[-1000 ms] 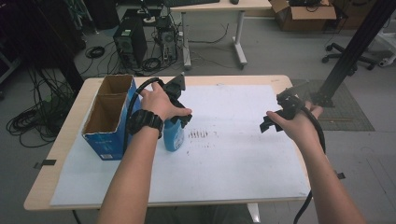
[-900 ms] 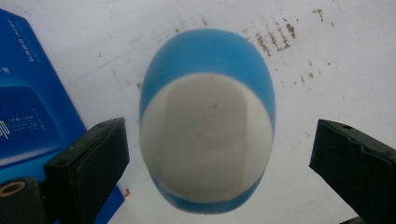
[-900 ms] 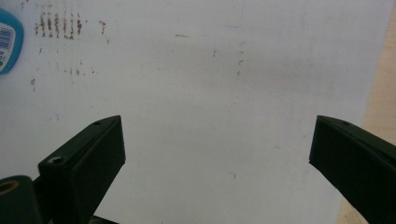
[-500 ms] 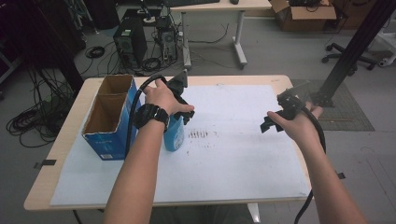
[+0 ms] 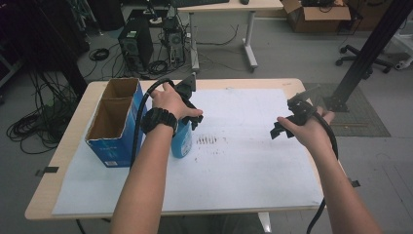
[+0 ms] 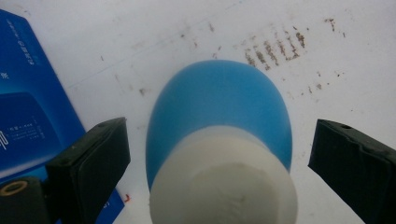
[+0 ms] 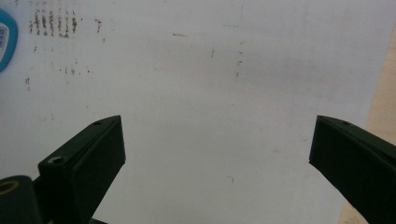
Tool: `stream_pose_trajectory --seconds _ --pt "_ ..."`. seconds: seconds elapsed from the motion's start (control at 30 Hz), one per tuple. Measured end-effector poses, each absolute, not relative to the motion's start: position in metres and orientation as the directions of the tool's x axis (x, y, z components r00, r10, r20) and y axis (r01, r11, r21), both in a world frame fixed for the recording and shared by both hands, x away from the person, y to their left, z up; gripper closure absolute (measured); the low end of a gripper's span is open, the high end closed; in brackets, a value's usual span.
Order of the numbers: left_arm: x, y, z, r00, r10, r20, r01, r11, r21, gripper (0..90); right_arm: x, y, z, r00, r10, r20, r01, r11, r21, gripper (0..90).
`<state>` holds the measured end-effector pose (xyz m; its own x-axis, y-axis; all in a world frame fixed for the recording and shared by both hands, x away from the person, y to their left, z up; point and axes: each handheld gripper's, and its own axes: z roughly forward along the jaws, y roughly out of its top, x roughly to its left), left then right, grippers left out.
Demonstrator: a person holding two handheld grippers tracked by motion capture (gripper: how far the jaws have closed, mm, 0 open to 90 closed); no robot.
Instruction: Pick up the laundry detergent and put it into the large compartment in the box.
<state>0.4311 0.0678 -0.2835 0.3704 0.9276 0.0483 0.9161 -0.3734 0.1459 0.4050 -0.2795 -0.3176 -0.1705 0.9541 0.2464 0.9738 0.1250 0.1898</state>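
A blue bottle (image 5: 181, 142) with a white cap (image 6: 224, 182) stands upright on the white paper sheet, right beside the blue carton. My left gripper (image 5: 186, 121) hangs just above it, open. In the left gripper view the bottle (image 6: 219, 98) sits between the two black jaws with a gap on each side, so they do not touch it. My right gripper (image 5: 283, 122) is held over the right part of the sheet, open and with nothing in it (image 7: 217, 126). The bottle's edge (image 7: 4, 39) shows far off at the left of the right gripper view.
An open blue carton (image 5: 114, 122) with two compartments stands at the table's left, its printed side (image 6: 28, 107) close to the bottle. Brown smudge marks (image 5: 207, 140) lie on the paper (image 5: 243, 165) beside the bottle. The bare wooden table edge (image 7: 380, 93) runs by the right gripper.
My left hand has shifted slightly to the right and farther from me over the bottle. The bottle and the right gripper have stayed about where they were.
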Motion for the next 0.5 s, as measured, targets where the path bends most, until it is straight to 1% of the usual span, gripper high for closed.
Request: stream_pose_trajectory --seconds 0.5 --pt "0.4330 0.0665 -0.2876 0.366 0.929 0.059 0.918 -0.371 0.139 7.6 0.4055 -0.2789 -0.3205 -0.171 0.953 0.250 0.974 0.125 0.187 3.5"
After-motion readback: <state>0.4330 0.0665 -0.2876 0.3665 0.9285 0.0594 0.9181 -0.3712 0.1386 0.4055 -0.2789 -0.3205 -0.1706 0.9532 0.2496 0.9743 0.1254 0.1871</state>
